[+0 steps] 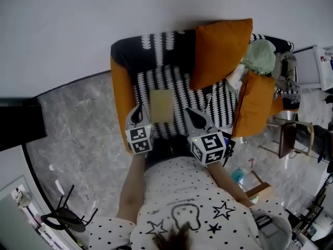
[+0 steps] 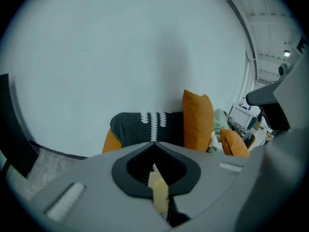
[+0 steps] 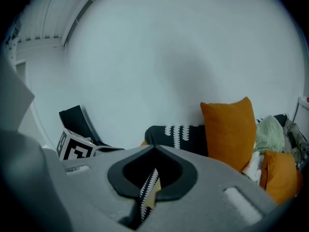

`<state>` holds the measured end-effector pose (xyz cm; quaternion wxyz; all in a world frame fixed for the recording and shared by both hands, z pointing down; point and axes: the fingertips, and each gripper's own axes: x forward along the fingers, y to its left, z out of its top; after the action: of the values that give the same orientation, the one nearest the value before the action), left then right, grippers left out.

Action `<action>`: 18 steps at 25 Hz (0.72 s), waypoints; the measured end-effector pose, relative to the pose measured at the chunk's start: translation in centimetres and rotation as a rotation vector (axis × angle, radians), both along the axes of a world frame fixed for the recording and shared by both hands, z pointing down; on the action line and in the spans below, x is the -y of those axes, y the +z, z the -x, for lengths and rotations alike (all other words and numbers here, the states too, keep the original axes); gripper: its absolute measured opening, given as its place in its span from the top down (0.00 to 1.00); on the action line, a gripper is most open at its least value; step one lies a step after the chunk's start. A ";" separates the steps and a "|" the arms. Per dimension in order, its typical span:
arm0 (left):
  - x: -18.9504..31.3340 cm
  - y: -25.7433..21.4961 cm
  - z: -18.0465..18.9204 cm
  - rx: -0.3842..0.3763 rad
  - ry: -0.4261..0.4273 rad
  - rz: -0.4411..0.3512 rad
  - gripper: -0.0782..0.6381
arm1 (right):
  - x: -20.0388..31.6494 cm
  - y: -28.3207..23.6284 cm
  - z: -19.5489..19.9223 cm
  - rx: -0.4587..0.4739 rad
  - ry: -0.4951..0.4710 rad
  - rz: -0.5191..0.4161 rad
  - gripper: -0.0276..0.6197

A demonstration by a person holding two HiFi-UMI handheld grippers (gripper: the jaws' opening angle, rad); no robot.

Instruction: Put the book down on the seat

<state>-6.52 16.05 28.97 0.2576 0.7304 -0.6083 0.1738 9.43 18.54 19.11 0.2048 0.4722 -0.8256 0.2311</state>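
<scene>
Book (image 1: pixel 162 105) lies flat on the armchair seat (image 1: pixel 179 95), left of centre near its front edge – looks delivered, since left gripper (image 1: pixel 138 110) and right gripper (image 1: pixel 191 113) flank it untouching, both jaws closed on nothing.

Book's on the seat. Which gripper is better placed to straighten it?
Left, likely: in the head view the left gripper lies close beside the book's near corner; the right gripper has a wider strip of seat between. Both are shut.
</scene>
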 end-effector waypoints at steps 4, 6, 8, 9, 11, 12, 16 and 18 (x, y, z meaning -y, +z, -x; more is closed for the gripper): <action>0.1 -1.8 0.3 -0.010 -0.008 -0.039 0.90 | 0.5 -0.6 0.1 0.000 -0.004 -0.026 0.97; 0.0 -2.3 0.3 -0.016 -0.009 -0.040 0.90 | 0.8 -0.9 0.1 -0.001 -0.002 -0.036 0.97; 0.1 -2.9 0.2 -0.021 -0.005 -0.052 0.90 | 1.0 -1.0 0.0 -0.001 0.000 -0.041 0.97; 0.0 -3.2 0.2 -0.024 -0.003 -0.055 0.90 | 0.9 -1.0 0.0 -0.002 -0.001 -0.043 0.97; -0.3 -3.6 0.1 -0.031 0.001 -0.053 0.90 | 0.9 -1.0 0.2 -0.005 -0.011 -0.048 0.97; -0.4 -3.9 0.0 -0.035 0.003 -0.056 0.90 | 0.9 -1.1 0.3 -0.005 -0.017 -0.052 0.97; -0.7 -5.8 -0.2 -0.050 0.009 -0.087 0.90 | 1.2 -1.7 0.6 0.004 -0.027 -0.070 0.97; -1.0 -6.8 -0.3 -0.066 0.002 -0.101 0.90 | 1.2 -1.9 0.6 0.006 -0.027 -0.073 0.97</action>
<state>-6.26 17.00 22.20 0.2404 0.7483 -0.6067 0.1189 8.86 17.29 17.21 0.1881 0.4673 -0.8405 0.1994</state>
